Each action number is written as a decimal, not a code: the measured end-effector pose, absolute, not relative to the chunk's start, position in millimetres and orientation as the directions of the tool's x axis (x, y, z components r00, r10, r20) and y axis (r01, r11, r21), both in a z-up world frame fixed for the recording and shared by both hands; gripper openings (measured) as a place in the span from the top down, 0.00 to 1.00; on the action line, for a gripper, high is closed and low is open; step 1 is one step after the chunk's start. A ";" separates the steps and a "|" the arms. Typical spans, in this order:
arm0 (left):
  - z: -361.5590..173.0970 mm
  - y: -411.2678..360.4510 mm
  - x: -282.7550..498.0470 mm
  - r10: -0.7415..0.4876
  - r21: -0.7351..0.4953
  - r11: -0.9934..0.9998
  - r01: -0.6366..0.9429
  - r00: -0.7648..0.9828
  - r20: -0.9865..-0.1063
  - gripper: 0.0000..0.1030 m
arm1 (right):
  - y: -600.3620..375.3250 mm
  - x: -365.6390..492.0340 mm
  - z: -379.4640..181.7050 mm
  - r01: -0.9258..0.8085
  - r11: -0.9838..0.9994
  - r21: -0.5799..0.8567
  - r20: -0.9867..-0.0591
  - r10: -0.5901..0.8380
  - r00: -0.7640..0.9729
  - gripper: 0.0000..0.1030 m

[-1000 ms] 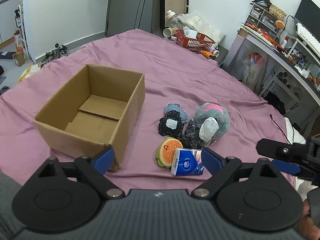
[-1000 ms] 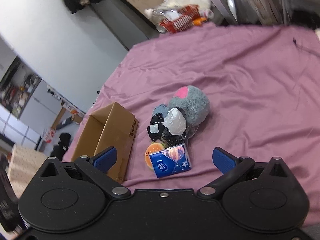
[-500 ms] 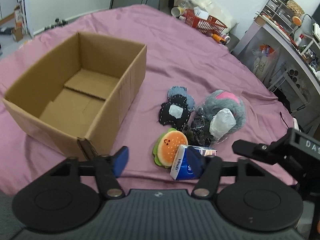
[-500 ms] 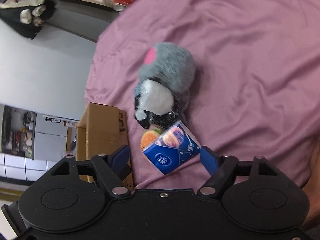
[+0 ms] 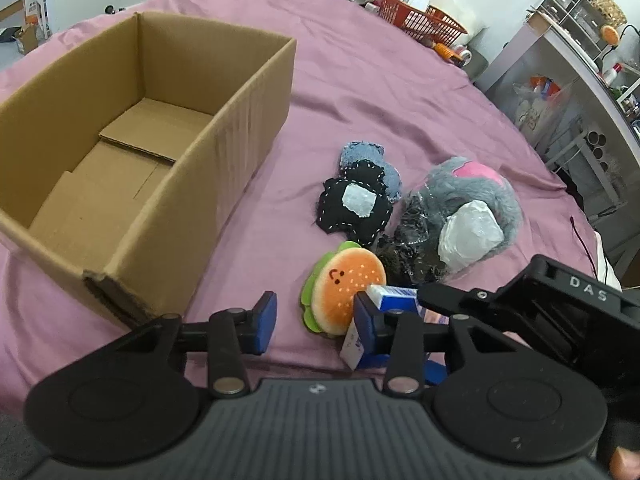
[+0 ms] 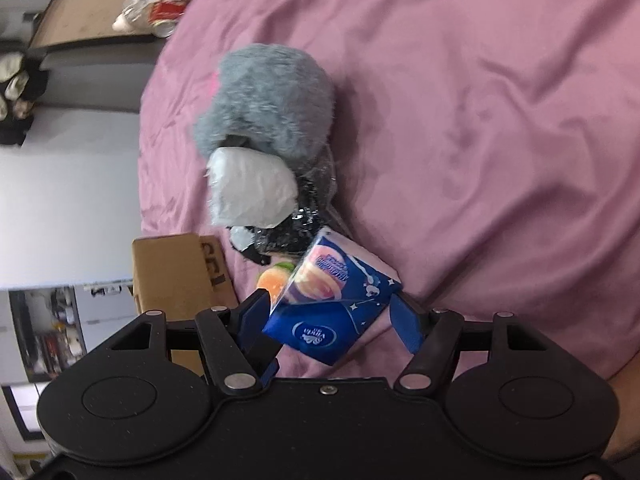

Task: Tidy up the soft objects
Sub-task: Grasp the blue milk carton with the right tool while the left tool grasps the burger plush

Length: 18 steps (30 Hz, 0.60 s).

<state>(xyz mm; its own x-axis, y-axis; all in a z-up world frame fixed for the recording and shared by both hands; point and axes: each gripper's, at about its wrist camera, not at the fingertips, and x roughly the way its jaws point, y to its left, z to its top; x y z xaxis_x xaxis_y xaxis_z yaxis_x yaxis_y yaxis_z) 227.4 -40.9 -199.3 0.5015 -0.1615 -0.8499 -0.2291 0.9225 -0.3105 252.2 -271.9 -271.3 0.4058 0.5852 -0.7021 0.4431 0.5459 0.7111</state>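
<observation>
A blue tissue pack (image 6: 334,304) lies tilted on the purple bedspread. My right gripper (image 6: 332,320) has a blue finger on each side of it, touching or nearly so; I cannot tell if it grips. My left gripper (image 5: 316,318) is open around the near edge of a burger plush (image 5: 346,286), and its right finger touches the tissue pack (image 5: 394,294). Behind lie a grey furry plush (image 5: 472,196) with a bagged dark item (image 5: 424,240), and black and denim fabric pieces (image 5: 356,204). An open, empty cardboard box (image 5: 168,200) stands at the left.
A red basket (image 5: 420,24) and bottles sit at the bed's far edge. A desk with shelves and clutter (image 5: 580,40) stands to the right. The right gripper's body (image 5: 560,304) crosses the left wrist view at lower right.
Both grippers have moved down and closer to the pile. The right gripper's fingers have narrowed around the tissue pack. The left gripper's fingers have narrowed and reached the burger plush.
</observation>
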 end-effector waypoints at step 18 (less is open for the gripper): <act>-214.8 -50.7 243.9 -0.184 -0.323 0.919 -0.224 0.482 -0.857 0.60 | -275.2 250.4 -271.7 0.489 0.560 0.669 -0.743 0.486 0.460 0.46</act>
<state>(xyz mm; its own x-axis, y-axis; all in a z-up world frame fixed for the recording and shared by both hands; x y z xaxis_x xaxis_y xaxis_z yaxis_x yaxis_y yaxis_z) 243.9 -50.7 -214.8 0.4821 -0.1836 -0.8567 -0.2243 0.9193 -0.3233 250.4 -275.2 -271.7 0.4595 0.4859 -0.7434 0.4893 0.5600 0.6685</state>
